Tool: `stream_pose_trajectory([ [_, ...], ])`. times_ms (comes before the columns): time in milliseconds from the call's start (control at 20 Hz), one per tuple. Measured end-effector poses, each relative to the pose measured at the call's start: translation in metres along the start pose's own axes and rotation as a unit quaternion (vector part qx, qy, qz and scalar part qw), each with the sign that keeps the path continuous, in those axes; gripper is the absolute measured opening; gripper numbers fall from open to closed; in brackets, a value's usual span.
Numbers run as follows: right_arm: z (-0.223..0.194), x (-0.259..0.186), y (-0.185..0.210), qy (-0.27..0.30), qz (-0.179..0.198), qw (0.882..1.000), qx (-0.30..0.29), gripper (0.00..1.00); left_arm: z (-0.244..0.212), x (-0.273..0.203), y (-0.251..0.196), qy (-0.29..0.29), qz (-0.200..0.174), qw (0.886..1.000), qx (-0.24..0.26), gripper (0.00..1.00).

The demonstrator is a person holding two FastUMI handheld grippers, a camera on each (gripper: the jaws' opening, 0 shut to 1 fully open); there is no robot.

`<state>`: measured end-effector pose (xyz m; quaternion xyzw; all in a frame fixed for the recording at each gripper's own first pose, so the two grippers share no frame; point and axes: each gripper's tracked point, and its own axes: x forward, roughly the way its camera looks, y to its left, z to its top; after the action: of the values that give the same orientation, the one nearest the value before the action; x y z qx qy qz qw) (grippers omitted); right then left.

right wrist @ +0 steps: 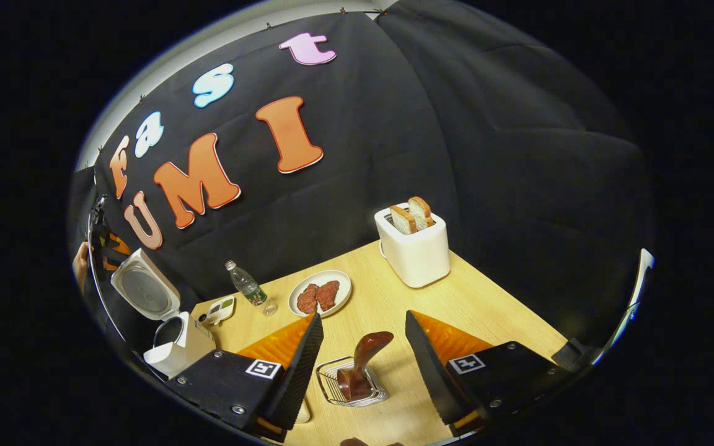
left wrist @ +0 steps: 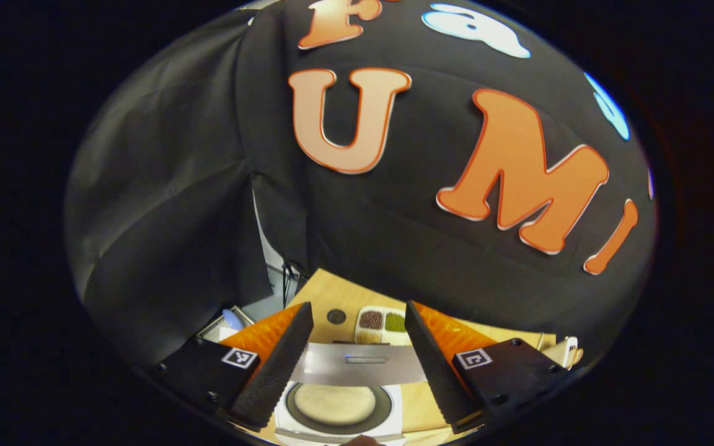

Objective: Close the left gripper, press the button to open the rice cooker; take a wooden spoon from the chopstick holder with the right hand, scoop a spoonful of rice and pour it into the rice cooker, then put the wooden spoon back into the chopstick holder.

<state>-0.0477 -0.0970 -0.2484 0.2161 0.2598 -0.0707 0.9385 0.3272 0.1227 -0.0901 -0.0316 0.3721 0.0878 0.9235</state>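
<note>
The white rice cooker (right wrist: pixel 174 347) stands at the table's left end with its lid (right wrist: pixel 143 288) swung up. In the left gripper view I look down into its round inner pot (left wrist: pixel 335 402), with the raised lid's silver edge (left wrist: pixel 357 362) just behind. My left gripper (left wrist: pixel 358 306) hovers above it, open and holding nothing. A dark wooden spoon (right wrist: pixel 363 362) stands in the wire chopstick holder (right wrist: pixel 332 387). My right gripper (right wrist: pixel 363 317) is open just above and around the spoon's top, without touching it. A divided dish of grains (left wrist: pixel 382 325) lies behind the cooker.
A white toaster (right wrist: pixel 416 251) with two bread slices stands at the back right. A plate of meat (right wrist: pixel 320 294) and a water bottle (right wrist: pixel 246 286) sit mid-table, near the divided dish (right wrist: pixel 220 310). A hand holding the other gripper (right wrist: pixel 106 248) shows at the far left.
</note>
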Motion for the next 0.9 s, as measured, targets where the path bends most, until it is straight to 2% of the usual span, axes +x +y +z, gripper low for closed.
stream_pose_trajectory([
  [150,0.000,-0.003,0.012,-0.003,0.015,1.000,0.002,0.83,-0.017,-0.003,-0.006,0.037,0.016,0.998,0.037,1.00],
  [300,-0.007,-0.002,0.023,0.011,0.032,0.999,0.000,0.83,-0.037,0.000,-0.010,0.082,0.001,0.996,0.032,1.00],
  [400,-0.008,-0.002,0.032,0.014,0.045,0.999,-0.001,0.83,-0.068,-0.013,-0.017,0.122,0.001,0.992,0.027,1.00],
  [500,-0.006,-0.002,0.042,0.011,0.059,0.998,-0.005,0.83,-0.111,-0.037,-0.014,0.174,0.003,0.984,0.024,1.00],
  [600,-0.006,-0.002,0.047,0.012,0.068,0.998,-0.014,0.83,-0.151,-0.042,-0.010,0.218,0.009,0.975,0.035,1.00],
  [700,-0.006,-0.001,0.055,0.013,0.078,0.997,-0.024,0.83,-0.198,-0.044,-0.008,0.272,0.016,0.962,0.035,1.00],
  [900,-0.011,0.002,0.068,0.020,0.096,0.995,-0.031,0.83,-0.268,-0.027,-0.003,0.343,0.029,0.938,0.031,1.00],
])
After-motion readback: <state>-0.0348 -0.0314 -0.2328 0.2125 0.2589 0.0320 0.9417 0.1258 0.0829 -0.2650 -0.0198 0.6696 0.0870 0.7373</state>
